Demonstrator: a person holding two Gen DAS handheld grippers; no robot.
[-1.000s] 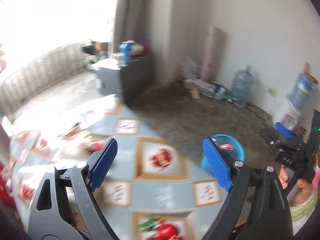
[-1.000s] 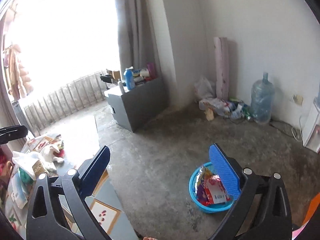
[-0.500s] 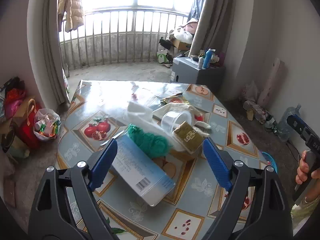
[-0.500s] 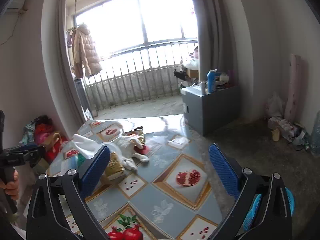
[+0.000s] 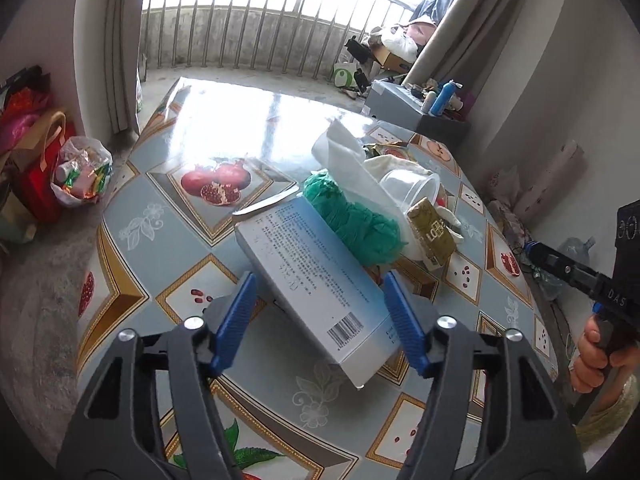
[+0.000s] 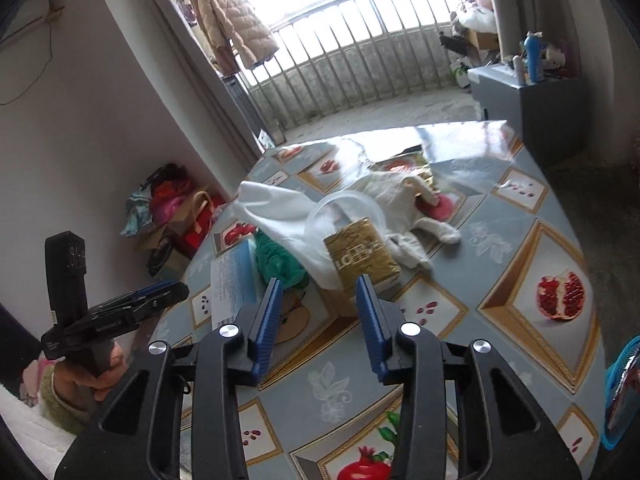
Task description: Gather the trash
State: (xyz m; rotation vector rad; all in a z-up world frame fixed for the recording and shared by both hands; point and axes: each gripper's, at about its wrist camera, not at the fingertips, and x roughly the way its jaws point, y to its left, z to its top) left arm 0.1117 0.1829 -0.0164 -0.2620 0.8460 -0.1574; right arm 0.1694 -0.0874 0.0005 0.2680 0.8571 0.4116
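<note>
Two grippers are closing with nothing pressed yet: the left gripper (image 5: 318, 322) straddles the white box (image 5: 316, 284), the right gripper (image 6: 318, 312) approaches the gold packet (image 6: 362, 254) just ahead; a corner pinch could tip the box, while green cloth (image 5: 354, 220) and plastic cup (image 5: 410, 188) beyond crowd the surface (image 5: 132, 264)

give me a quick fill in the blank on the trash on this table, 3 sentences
1. The crumpled mesh bundle beside the long pale blue cardboard box is ____ in colour.
2. The clear plastic cup lies on its ____.
3. The fruit printed on the glossy patterned tablecloth is ____.

Missing words: green; side; pomegranate
</note>
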